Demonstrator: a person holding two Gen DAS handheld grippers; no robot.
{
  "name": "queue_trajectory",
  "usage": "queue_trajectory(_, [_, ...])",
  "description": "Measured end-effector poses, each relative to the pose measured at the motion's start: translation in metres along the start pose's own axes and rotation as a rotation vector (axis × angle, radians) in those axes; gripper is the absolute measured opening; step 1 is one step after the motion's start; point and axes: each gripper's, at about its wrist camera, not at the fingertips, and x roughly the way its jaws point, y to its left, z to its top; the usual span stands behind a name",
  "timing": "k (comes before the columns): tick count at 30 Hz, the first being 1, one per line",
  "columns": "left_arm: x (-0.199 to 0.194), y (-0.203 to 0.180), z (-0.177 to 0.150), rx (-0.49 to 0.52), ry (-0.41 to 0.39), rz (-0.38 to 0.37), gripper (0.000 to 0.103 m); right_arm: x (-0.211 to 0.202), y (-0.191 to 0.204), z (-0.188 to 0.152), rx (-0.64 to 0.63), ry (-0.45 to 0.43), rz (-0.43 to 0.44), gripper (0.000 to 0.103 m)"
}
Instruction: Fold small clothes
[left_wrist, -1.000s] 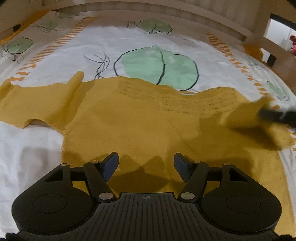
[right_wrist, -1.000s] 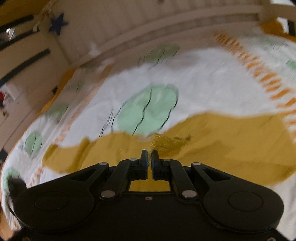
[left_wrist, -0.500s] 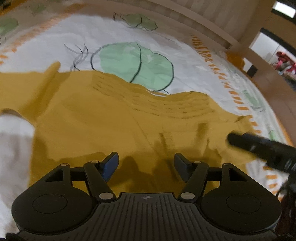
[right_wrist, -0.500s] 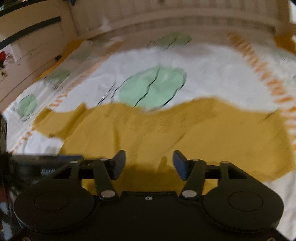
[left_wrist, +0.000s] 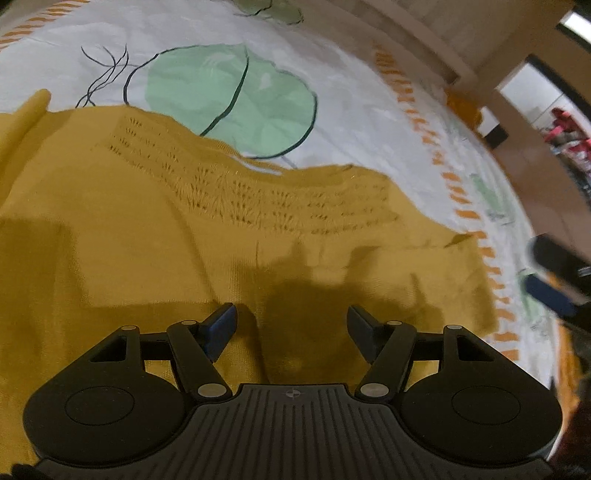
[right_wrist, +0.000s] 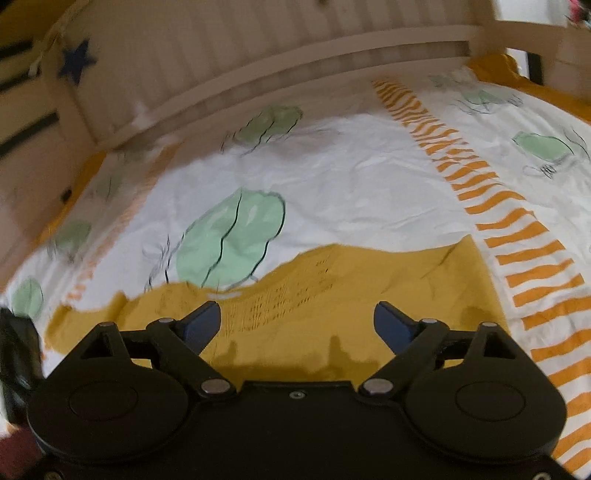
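A: Where's the garment?

B: Yellow knit top (left_wrist: 155, 236) lies spread on the bed sheet (left_wrist: 332, 92), lacy yoke toward the headboard (right_wrist: 258, 62). In the left view a sleeve (left_wrist: 26, 118) runs off to the left.

A: Progress?

B: Early, imo. The right edge looks squared off near the orange stripes (right_wrist: 517, 236), so maybe one side is tucked in, can't be sure. The left sleeve is out flat, and the body isn't folded over. Most folds are left to do.

A: Tongs?

B: Left gripper (left_wrist: 291, 325) is spread wide, holding nothing, low over the lower body of the top. Right gripper (right_wrist: 297, 323) is spread wide too, nothing in it, above the top's right half.

A: Any writing or brands?

B: None readable. Small round mark on the left gripper's body, no text. Sheet has green leaf prints (left_wrist: 229, 103). Blue star (right_wrist: 75, 61) on the headboard's left end.
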Motion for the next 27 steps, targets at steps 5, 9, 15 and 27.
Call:
queue_trajectory(5, [0.008,-0.004,-0.004,0.002,-0.001,0.036,0.065,-0.007,-0.011,0.007,0.046,-0.022,0.019,0.092])
queue_trajectory(9, [0.009,-0.01,-0.002,-0.014,-0.019,-0.002,0.042,-0.014,-0.019,0.012,0.081,-0.045,0.028,0.092])
queue_trajectory(15, [0.003,-0.027,0.0,0.052,-0.066,0.018,0.003,-0.017,-0.027,0.014,0.118,-0.054,0.044,0.092])
queue_trajectory(27, [-0.052,-0.029,0.032,0.163,-0.26,0.113,0.003,-0.018,-0.036,0.015,0.158,-0.056,0.046,0.092])
